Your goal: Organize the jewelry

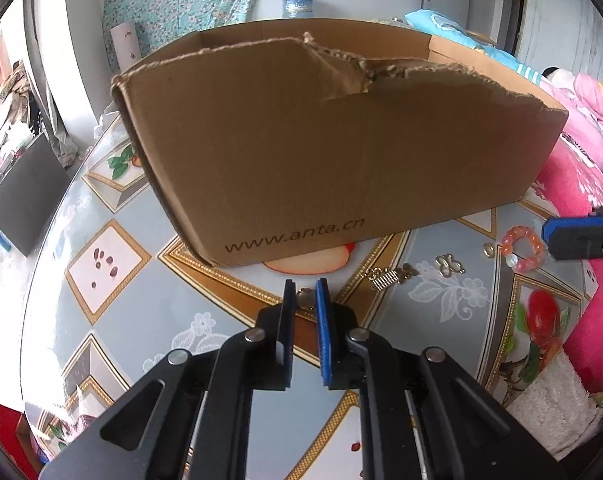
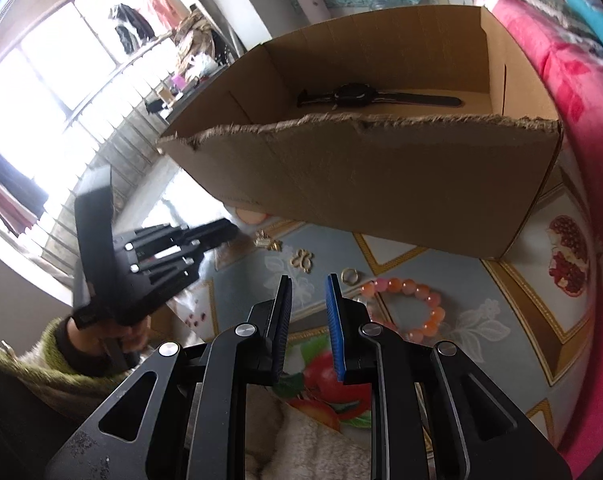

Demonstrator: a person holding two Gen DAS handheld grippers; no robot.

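Jewelry lies loose on the patterned table (image 1: 113, 320): your left gripper (image 1: 305, 290) stands narrowly parted around a small gold ring (image 1: 306, 299); your right gripper (image 2: 309, 284), slightly open, hovers beside the orange bead bracelet (image 2: 411, 308), before the cardboard box (image 2: 381, 176).

I'm working in a home bedroom: pink floral bedding (image 1: 573, 184), hanging clothes (image 2: 141, 20), a fruit-patterned tablecloth (image 1: 113, 264).

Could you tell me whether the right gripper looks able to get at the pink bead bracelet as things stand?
Probably yes. The right gripper is open with the pink bead bracelet lying on the table just ahead and to its right, and nothing lies over it; the small ring sits close beside it.
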